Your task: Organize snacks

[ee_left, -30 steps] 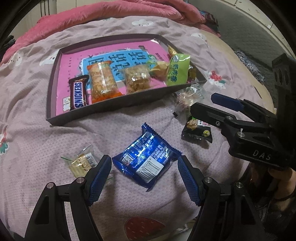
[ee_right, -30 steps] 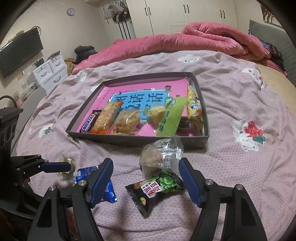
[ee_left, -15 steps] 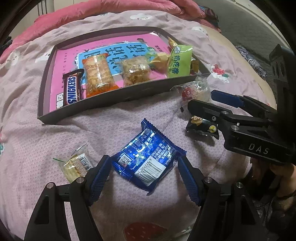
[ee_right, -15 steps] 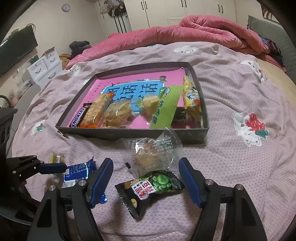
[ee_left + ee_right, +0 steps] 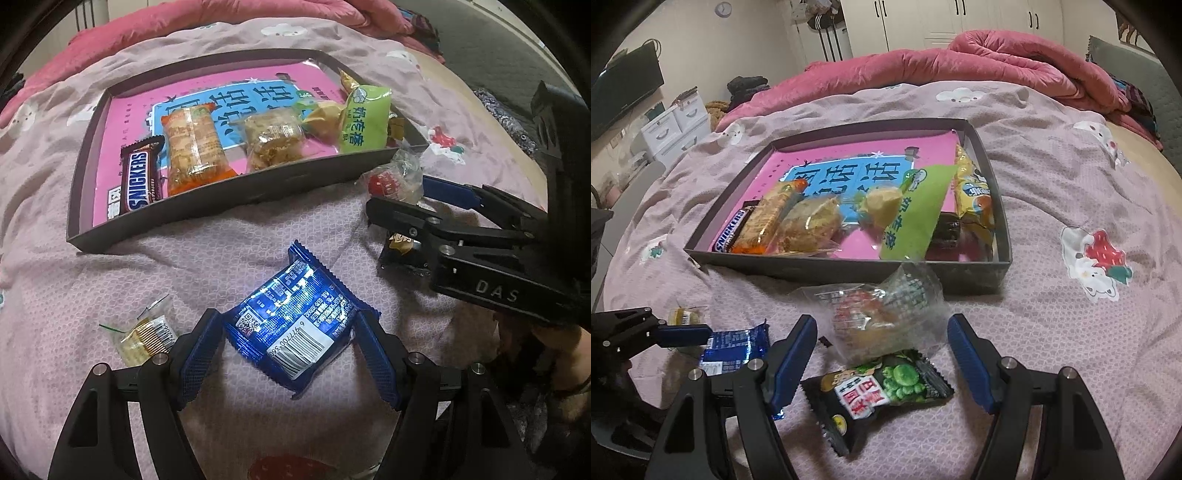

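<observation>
A dark tray [image 5: 207,203] [image 5: 849,271] with a pink liner lies on the bed and holds a Snickers bar [image 5: 138,181], an orange cracker pack [image 5: 192,147], a green pack [image 5: 364,122] and other snacks. My left gripper [image 5: 290,350] is open with its pads around a blue foil packet [image 5: 295,328] on the bedspread. My right gripper [image 5: 882,363] is open around a black and green pea packet [image 5: 882,391] and a clear wrapped cake [image 5: 882,317]. A small yellow wrapped snack [image 5: 146,338] lies left of the blue packet.
A lilac bedspread [image 5: 1071,314] with cartoon prints covers the bed. A pink duvet [image 5: 979,62] is bunched at the far side. White drawers [image 5: 676,125] and a wardrobe [image 5: 942,22] stand beyond the bed.
Both grippers have moved forward and down. The blue packet now sits between my left pads, and the pea packet and clear cake sit closer between my right pads. The left jaws have narrowed slightly.
</observation>
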